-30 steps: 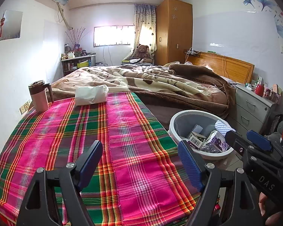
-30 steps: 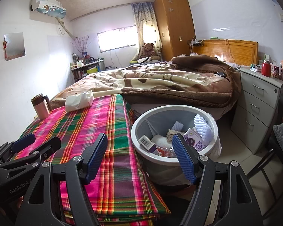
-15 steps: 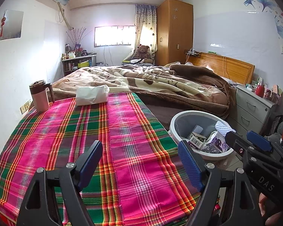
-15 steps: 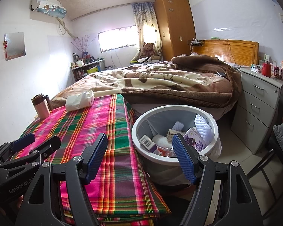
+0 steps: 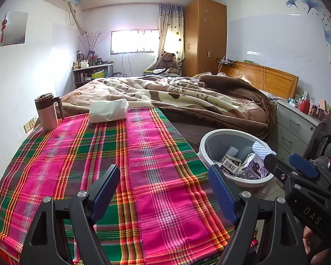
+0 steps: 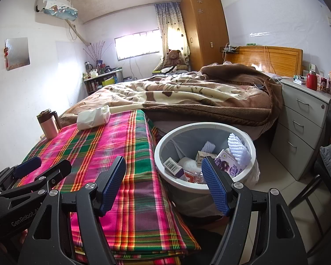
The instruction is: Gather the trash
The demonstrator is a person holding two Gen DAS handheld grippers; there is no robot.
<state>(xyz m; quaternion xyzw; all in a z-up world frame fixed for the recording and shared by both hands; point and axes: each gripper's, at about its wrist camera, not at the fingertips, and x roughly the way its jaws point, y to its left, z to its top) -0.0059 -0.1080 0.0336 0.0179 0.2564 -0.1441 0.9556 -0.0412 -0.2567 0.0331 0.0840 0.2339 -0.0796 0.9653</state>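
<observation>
- The mug (image 5: 48, 111) is seen at the cloth's (image 5: 143, 165) far left corner; the table under the cloth is fully covered.
- A white pack (image 5: 108, 110) lies at the far edge, its contents not discernible.
- The left gripper (image 5: 164, 191) is held wide open over the cloth, nothing between its jaws.
- The bin (image 6: 163, 145) stands just beside the table, its base hidden; boxes and wrappers (image 6: 227, 165) lie inside, partly masked by a fingertip.
- The right gripper (image 6: 163, 184) is held wide open, empty.
</observation>
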